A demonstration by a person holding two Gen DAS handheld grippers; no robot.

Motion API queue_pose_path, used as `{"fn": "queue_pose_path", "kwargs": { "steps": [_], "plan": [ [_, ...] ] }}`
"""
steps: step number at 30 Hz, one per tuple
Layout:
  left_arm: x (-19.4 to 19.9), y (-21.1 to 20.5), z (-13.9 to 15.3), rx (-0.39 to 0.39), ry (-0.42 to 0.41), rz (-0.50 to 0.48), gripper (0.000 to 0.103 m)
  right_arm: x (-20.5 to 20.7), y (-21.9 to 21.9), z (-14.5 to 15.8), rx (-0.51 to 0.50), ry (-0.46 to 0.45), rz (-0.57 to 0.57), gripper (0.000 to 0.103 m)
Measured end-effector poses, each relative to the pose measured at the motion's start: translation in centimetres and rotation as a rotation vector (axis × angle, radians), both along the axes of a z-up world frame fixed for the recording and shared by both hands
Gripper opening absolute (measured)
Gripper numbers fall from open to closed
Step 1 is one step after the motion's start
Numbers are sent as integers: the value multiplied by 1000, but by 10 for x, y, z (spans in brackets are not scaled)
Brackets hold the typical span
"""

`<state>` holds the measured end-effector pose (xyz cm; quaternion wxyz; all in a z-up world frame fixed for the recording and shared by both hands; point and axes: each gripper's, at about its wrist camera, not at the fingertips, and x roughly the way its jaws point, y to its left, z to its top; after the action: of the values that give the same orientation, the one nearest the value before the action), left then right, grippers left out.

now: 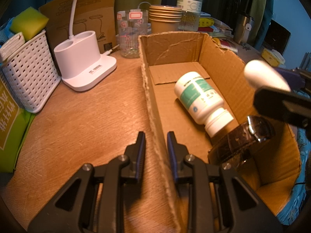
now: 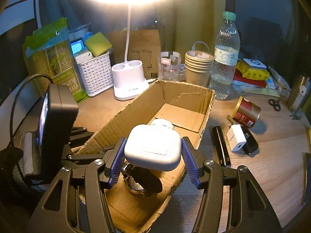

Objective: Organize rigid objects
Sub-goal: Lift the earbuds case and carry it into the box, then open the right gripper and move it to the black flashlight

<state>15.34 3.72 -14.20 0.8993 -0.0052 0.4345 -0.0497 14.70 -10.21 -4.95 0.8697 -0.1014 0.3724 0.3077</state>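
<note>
Right tongs [image 2: 153, 158]: you clamp the white earbud case [image 2: 153, 147], held above the cardboard box [image 2: 136, 104].
Left tongs [image 1: 156, 151]: released, straddling the box's left wall.
Box contents: pill bottle [image 1: 200, 99] lying on its side; watch [image 1: 243, 139] just beside it.
Counter [image 2: 272, 155]: flashlight [image 2: 221, 145], charger [image 2: 236, 137], red can [image 2: 245, 111].

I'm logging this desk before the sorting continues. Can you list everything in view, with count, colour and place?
cardboard box: 1, brown, desk centre
pill bottle: 1, white and green, lying in box
wristwatch: 1, dark strap, in box
earbud case: 1, white, between right gripper's pads, above box
flashlight: 1, black, right of box
charger plug: 1, white, beside flashlight
tin can: 1, red and gold, lying down
lamp base: 1, white, behind box
basket: 1, white
paper cups: stack, brown
water bottle: 1, clear
left gripper: straddles box wall
right gripper: holds case
</note>
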Motion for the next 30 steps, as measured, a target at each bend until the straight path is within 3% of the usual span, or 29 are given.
{"fn": "queue_pose_path", "kwargs": {
  "steps": [9,30],
  "plan": [
    [0,0,0,0,0,0,24,3,3,-10,-31,19,-8,59],
    [-1,0,0,3,0,4,26,6,-22,3,8,-24,-58,64]
  ]
}}
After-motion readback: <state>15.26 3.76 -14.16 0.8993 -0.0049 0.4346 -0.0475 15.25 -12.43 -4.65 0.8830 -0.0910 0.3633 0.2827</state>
